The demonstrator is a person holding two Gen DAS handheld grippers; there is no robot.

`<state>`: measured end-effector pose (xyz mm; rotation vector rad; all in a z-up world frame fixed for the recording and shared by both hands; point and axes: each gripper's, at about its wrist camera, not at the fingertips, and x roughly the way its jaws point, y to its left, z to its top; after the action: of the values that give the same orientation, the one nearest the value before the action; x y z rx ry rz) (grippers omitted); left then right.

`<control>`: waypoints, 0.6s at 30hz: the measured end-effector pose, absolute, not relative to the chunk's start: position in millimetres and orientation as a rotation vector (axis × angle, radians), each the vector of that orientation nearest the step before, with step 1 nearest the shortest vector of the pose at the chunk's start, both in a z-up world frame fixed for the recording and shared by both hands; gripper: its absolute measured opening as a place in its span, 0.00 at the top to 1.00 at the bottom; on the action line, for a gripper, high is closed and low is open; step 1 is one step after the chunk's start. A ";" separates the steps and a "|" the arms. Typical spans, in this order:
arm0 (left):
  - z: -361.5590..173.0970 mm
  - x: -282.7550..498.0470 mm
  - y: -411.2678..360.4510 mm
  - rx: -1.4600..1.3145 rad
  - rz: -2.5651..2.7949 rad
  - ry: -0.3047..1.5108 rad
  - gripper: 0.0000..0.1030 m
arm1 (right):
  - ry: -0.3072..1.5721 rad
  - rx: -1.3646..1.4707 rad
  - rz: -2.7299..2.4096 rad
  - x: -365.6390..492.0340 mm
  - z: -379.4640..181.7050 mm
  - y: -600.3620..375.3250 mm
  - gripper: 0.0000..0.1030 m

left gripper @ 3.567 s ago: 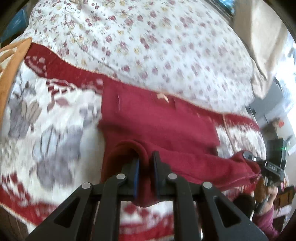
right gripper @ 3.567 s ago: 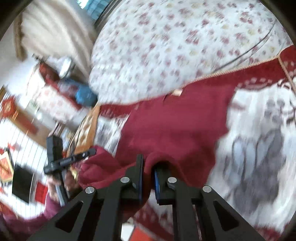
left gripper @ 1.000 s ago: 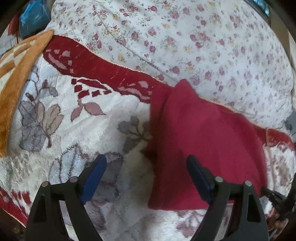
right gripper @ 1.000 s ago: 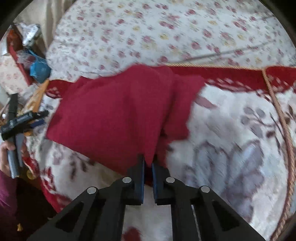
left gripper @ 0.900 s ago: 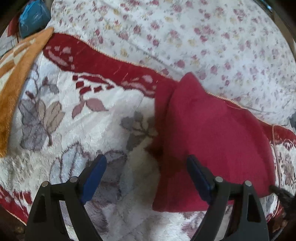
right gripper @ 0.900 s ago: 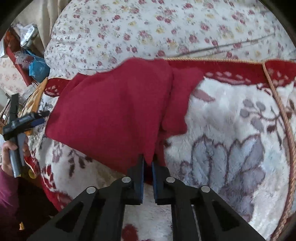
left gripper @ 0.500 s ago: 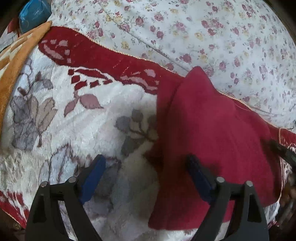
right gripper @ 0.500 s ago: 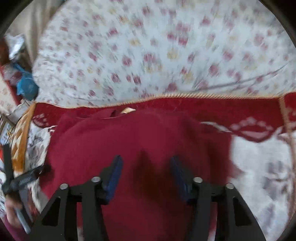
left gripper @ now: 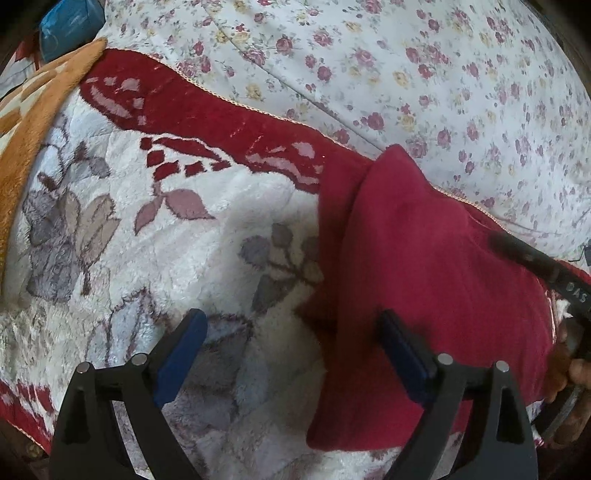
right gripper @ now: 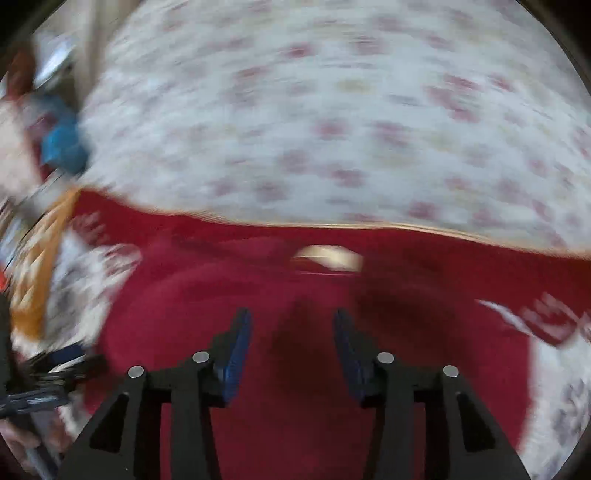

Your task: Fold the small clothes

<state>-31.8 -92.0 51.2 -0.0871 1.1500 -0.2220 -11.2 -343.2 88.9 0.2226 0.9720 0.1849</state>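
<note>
Lying folded on a plush blanket (left gripper: 207,266), the dark red garment (left gripper: 436,280) forms a soft, thick, roughly rectangular bundle with a rounded upper corner; a pale tag (right gripper: 327,257) shows near its far edge in the right wrist view, too blurred to read. Only the letters "DAS" can be read, on the black body of the right tongs (left gripper: 546,273) where they enter the left wrist view from the right edge, held by a hand (left gripper: 572,376). The blanket is fluffy white with grey and mauve leaves and a deep red border trimmed in gold cord, and beyond it spreads a smooth white sheet (left gripper: 406,74) printed with small roses. An orange fleece (left gripper: 33,122) and a blue bag (left gripper: 70,26) lie at the far left. The left tongs (left gripper: 291,350) stand wide apart and are opening, one blue pad over the blanket, the other over the garment's edge, gripping nothing. The right tongs (right gripper: 293,343) hover half open over the garment, jaws closing, pads clear of the cloth.
</note>
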 end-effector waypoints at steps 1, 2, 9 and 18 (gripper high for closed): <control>50.8 -32.6 -91.0 -0.088 -0.223 1.152 0.10 | 0.990 0.200 0.236 1.1 84.4 -319.5 0.52; 49.6 -33.5 -89.8 -0.085 -0.222 1.156 0.10 | 0.994 0.167 0.252 10.6 80.6 -300.6 0.52; 40.3 -32.1 -79.8 -0.101 -0.233 1.179 0.10 | 1.069 0.085 0.196 75.7 35.2 -244.2 0.52; 41.2 -31.0 -80.7 -0.091 -0.231 1.181 0.09 | 1.005 0.225 0.231 58.1 53.0 -266.4 0.28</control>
<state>-31.0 -80.7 41.2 -0.0912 1.1807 -0.2313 58.1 -266.4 53.0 0.2248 1.0054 0.2312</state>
